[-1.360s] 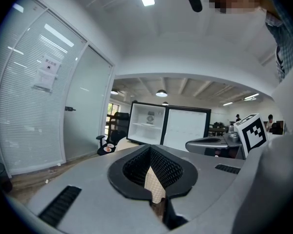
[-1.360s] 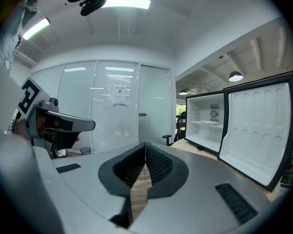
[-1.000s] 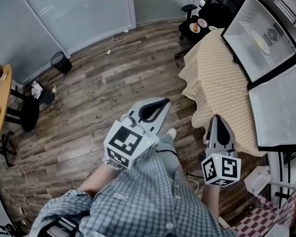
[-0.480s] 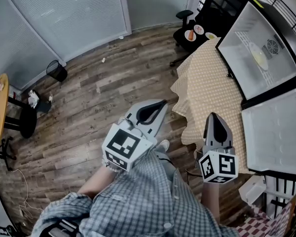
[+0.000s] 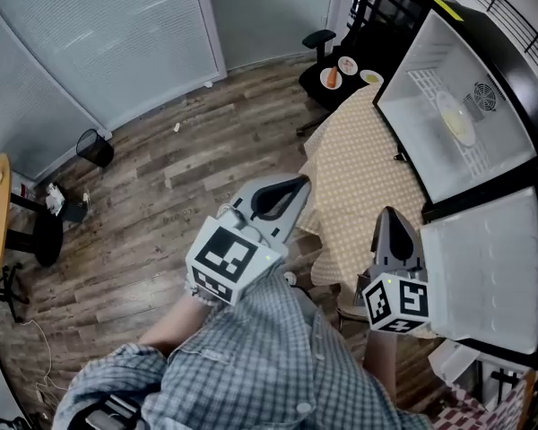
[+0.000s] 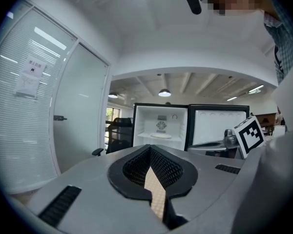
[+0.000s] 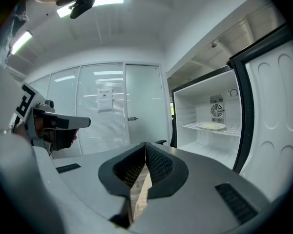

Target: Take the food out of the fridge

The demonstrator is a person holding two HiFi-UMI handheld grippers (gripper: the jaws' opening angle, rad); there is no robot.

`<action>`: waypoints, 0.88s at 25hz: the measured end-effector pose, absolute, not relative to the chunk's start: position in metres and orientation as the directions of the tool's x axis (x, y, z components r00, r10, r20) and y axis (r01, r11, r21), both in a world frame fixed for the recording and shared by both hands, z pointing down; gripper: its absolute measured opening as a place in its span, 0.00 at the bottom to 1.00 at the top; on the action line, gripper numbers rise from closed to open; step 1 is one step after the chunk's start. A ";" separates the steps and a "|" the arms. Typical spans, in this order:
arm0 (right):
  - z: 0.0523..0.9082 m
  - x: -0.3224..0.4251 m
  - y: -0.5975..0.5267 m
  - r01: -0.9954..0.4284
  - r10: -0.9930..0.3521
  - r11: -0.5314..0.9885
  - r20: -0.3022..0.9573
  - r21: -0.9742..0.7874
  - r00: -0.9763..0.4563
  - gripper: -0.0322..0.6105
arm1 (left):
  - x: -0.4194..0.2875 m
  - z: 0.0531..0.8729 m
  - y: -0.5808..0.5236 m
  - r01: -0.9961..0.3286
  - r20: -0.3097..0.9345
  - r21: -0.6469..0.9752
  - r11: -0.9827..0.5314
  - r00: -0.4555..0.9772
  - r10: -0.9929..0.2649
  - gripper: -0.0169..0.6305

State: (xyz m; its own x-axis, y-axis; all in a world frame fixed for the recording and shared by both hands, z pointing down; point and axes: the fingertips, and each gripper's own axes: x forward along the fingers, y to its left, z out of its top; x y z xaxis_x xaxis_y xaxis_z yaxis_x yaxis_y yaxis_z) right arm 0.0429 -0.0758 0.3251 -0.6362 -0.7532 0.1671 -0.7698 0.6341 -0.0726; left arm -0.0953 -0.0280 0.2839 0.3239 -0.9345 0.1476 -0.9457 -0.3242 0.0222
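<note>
We hold 2 grippers | left gripper, centre, clenched shut, empty | right gripper, 3 o'clock, clenched shut, empty | 3 small plates, 1 o'clock | 1 food plate on shelf in open fridge, 2 o'clock

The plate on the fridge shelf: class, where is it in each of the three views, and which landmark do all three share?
Head view: upper right, the plate lies inside the open fridge.
Left gripper view: just above centre, small and far off.
Right gripper view: right of centre.
Shared landmark: the round fan vent behind the plate.
</note>
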 end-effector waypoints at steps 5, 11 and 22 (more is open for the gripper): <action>0.323 0.067 -0.107 -0.799 -0.785 0.601 0.170 -0.026 -0.596 0.07 | -0.088 0.282 -0.056 -0.941 0.130 0.039 -0.335 0.337 -0.933 0.04; 0.323 0.088 -0.129 -0.837 -0.824 0.547 0.168 -0.014 -0.541 0.07 | -0.083 0.289 -0.077 -0.935 0.148 0.058 -0.351 0.355 -0.923 0.04; 0.329 0.116 -0.139 -0.888 -0.882 0.453 0.190 0.082 -0.432 0.07 | -0.036 0.302 -0.125 -0.869 0.180 0.087 -0.487 0.494 -0.850 0.04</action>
State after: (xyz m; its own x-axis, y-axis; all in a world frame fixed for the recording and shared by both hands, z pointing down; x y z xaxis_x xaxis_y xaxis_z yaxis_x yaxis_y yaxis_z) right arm 0.1163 -0.1392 0.3294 -0.4317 -0.8817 0.1904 -0.8880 0.4525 0.0821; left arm -0.0364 -0.1248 0.3019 0.4944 -0.8505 0.1797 -0.8691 -0.4869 0.0870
